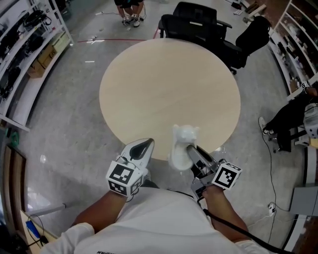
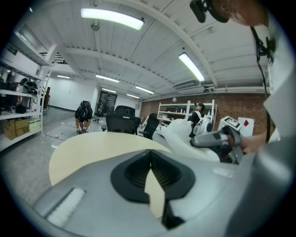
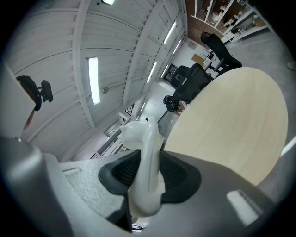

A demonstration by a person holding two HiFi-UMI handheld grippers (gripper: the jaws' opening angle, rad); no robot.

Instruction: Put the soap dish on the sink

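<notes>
The white soap dish stands on edge between the jaws of my right gripper, which is shut on it, just over the near rim of the round beige table. In the right gripper view the soap dish rises from between the black pads of the right gripper. My left gripper hovers beside it to the left, shut and holding nothing. The left gripper shows its pads meeting at the tips, with the soap dish off to its right. No sink shows in any view.
Black office chairs stand at the table's far side. Shelving lines the left wall and more shelving the right. One person stands at the far end, and another person bends over at the right.
</notes>
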